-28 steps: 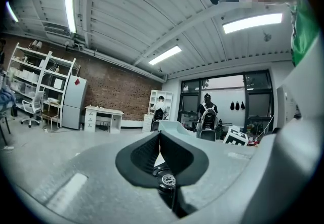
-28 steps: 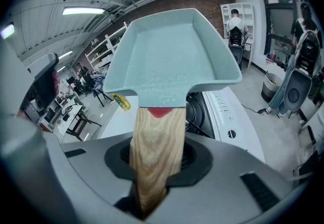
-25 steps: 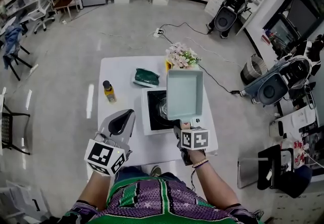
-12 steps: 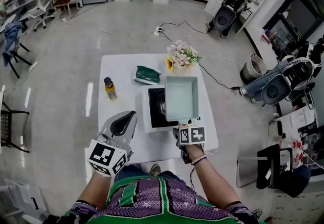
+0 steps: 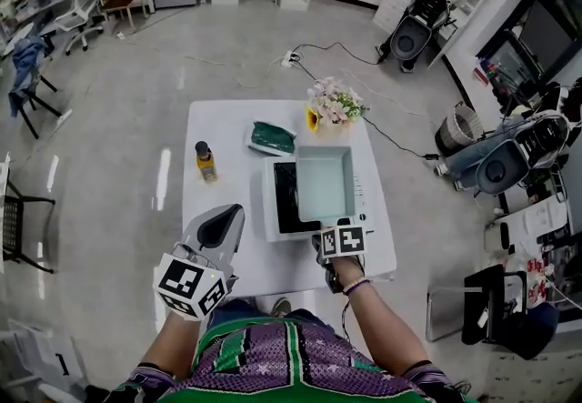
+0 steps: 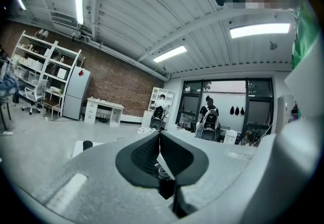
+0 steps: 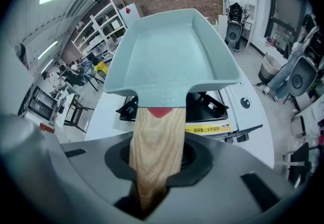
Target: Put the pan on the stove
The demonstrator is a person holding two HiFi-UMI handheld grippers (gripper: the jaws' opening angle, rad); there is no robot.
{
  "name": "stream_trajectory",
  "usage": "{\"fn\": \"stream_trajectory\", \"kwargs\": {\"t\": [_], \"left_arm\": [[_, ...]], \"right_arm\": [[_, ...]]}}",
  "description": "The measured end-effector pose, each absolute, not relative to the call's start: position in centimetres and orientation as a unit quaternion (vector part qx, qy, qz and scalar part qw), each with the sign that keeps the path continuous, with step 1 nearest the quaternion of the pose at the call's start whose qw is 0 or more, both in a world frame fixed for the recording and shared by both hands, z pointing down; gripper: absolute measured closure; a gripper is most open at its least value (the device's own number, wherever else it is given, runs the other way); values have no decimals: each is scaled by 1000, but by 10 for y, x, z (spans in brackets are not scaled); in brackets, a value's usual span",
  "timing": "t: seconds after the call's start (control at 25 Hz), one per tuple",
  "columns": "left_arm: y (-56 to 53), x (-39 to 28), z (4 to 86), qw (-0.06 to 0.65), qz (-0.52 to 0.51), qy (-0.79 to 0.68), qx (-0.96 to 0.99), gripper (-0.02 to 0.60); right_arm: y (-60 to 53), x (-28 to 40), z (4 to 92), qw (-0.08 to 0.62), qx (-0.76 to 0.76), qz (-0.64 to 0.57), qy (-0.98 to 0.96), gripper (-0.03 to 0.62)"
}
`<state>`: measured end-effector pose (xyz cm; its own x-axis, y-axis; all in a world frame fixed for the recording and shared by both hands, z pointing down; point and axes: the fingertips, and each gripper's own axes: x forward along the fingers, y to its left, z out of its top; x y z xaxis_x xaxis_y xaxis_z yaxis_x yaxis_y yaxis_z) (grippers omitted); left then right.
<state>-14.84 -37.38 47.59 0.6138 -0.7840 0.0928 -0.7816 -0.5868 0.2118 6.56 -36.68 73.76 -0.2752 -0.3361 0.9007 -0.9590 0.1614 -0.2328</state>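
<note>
white bench point(image 5: 227, 183) in an open workshop carries a white tabletop gas stove point(image 5: 291, 234) at its middle. the rectangular pale-teal pan point(image 5: 326, 183) hangs over the stove's right half, seemingly just clear of the black burner grate point(image 7: 210, 104). the right hand-held gripper point(image 7: 152, 172) is clenched on the pan's wooden handle point(image 7: 156, 137), near its end and far from the bowl. the pan looks rigid and probably front-heavy, so from that hold its far lip will want to droop. the smooth wood could also twist in the pads, and a hold nearer the red collar would steady it. the left hand-held gripper point(image 5: 223, 221) is closed on nothing, parked at 8 o'clock of the stove. a small yellow bottle point(image 5: 205, 162) at 9 o'clock, a dark green cloth point(image 5: 271, 138) at 11 and a bunch of flowers point(image 5: 334, 107) at 12 all stand clear of the landing spot. only the grate's prongs could catch the base.
</note>
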Motion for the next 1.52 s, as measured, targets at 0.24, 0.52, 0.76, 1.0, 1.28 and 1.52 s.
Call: {"fn": "stream_trajectory", "kwargs": {"t": [0.24, 0.52, 0.76, 1.0, 1.28, 1.52], "left_arm": [[-376, -156, 478, 117, -3, -444, 888, 563], [-377, -161, 480, 119, -2, -445, 888, 563], [-380, -163, 480, 123, -2, -442, 889, 563], [-381, -162, 479, 124, -5, -439, 890, 563], [-380, -151, 477, 121, -6, -429, 895, 563], [-375, -145, 476, 116, -7, -423, 899, 563]], "right_arm": [[-371, 62, 745, 373, 482, 446, -655, 493], [-369, 59, 751, 397, 474, 454, -641, 488], [-369, 58, 749, 402, 469, 461, -638, 485], [-368, 57, 748, 401, 457, 474, -637, 485], [-382, 61, 733, 380, 480, 445, -653, 414], [-388, 65, 723, 367, 494, 437, -657, 399]]}}
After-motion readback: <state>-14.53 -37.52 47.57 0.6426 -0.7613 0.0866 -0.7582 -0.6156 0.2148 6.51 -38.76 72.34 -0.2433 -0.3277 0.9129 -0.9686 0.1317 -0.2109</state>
